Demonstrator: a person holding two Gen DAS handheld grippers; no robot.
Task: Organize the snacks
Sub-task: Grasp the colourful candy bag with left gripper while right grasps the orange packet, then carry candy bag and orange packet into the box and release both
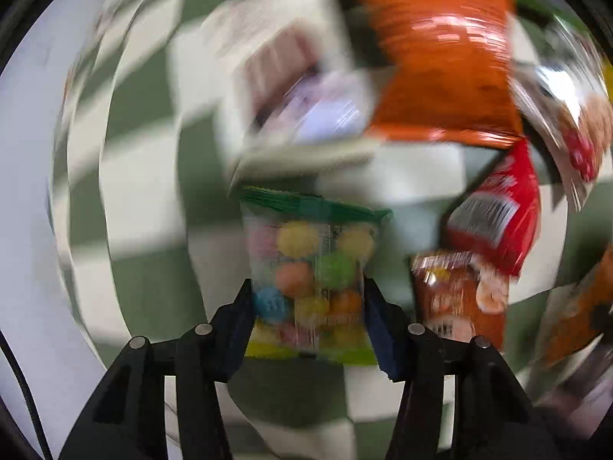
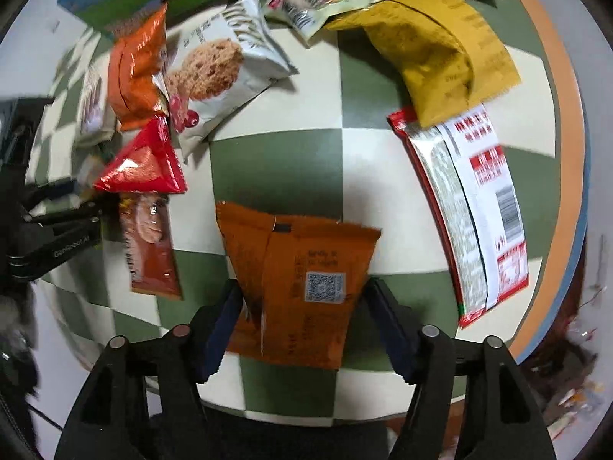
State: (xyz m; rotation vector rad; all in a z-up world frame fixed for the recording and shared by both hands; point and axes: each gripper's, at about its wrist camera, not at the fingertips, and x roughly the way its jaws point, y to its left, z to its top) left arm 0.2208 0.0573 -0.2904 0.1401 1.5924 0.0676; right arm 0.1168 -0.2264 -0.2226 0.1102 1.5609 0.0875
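Observation:
In the blurred left wrist view, my left gripper (image 1: 308, 299) has its jaws on both sides of a clear bag of coloured candy balls (image 1: 312, 268) with a green top; it appears shut on it. In the right wrist view, my right gripper (image 2: 302, 299) stands around a flat orange-brown packet with a QR code (image 2: 295, 276) that lies on the checkered cloth (image 2: 276, 168); the jaws touch or nearly touch its edges. Whether they grip it is unclear.
Snack packets lie around: a cookie bag (image 2: 218, 73), a yellow bag (image 2: 429, 46), a red-white packet (image 2: 475, 207), a red pouch (image 2: 145, 161), an orange bag (image 2: 134, 73), a brown packet (image 2: 149, 245). The left gripper's body (image 2: 46, 230) is at the left. The table edge curves at the right.

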